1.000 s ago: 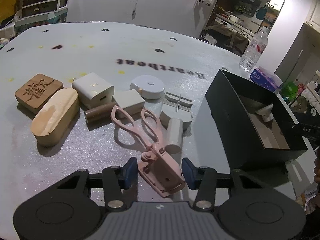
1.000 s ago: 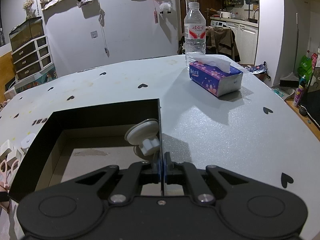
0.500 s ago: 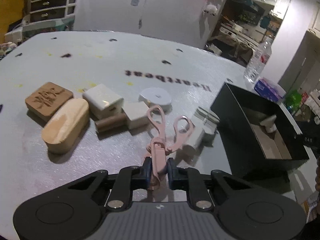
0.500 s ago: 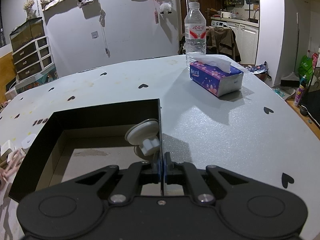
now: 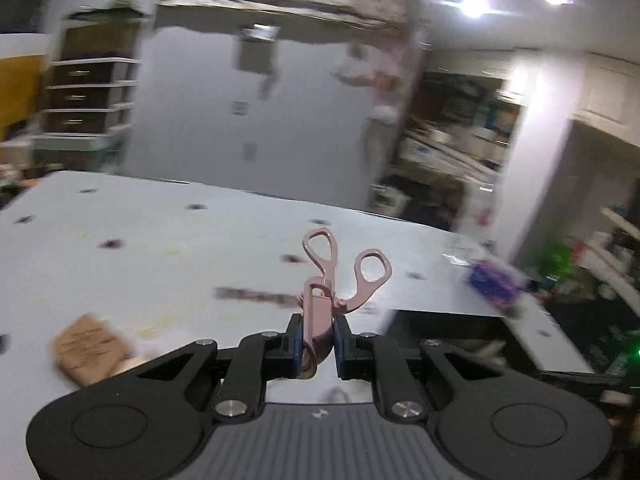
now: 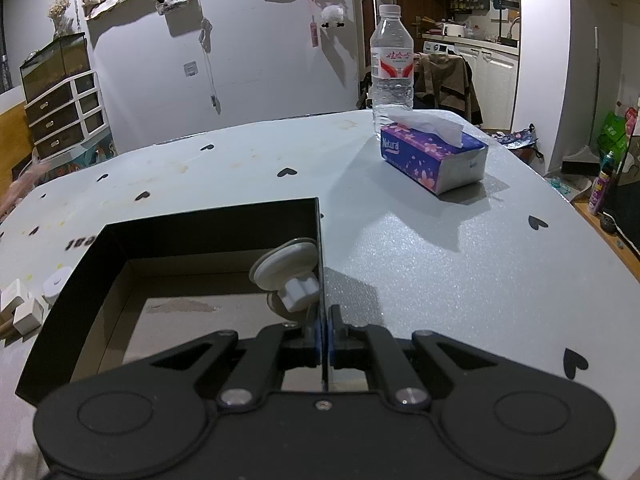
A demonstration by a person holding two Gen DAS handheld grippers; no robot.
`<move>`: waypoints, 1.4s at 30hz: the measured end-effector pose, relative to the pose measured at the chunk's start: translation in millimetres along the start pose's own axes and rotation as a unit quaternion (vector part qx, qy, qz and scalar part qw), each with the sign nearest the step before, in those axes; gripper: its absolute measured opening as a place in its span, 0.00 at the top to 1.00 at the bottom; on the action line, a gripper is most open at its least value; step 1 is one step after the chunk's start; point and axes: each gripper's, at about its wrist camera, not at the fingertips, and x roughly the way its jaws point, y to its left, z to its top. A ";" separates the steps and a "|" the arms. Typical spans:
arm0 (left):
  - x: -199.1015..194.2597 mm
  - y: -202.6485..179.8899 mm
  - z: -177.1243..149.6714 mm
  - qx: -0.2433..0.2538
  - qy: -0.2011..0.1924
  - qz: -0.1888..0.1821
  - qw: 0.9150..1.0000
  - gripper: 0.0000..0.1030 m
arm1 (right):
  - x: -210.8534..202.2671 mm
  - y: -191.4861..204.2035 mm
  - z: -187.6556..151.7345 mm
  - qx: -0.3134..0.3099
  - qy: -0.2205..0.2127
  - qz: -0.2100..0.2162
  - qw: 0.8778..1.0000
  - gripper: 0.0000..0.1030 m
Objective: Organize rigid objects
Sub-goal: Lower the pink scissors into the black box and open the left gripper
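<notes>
Clamped by its curler end in the left gripper (image 5: 316, 344) above the desk (image 5: 160, 248), the pink eyelash curler (image 5: 332, 280) could pivot and slip before reaching the black box (image 6: 192, 232), whose wall the right gripper (image 6: 323, 332) pinches.

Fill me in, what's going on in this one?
A person is sorting objects into a black box. The left gripper is shut on a pink eyelash curler, lifted above the table. The right gripper pinches the box's wall. A white suction mount already lies inside.
</notes>
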 end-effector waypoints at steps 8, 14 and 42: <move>70.4 -66.7 0.9 0.014 0.127 -0.084 0.988 0.84 | -0.1 -1.4 0.1 0.002 0.000 0.004 1.000 0.96; 116.3 -107.6 -16.1 0.072 0.197 -0.067 0.975 0.84 | 0.3 -3.4 -0.6 0.004 -0.002 0.007 1.000 0.96; 164.4 -140.2 -56.5 0.013 0.295 -0.178 0.939 0.54 | 0.7 -9.6 0.5 0.020 0.001 0.023 1.000 0.95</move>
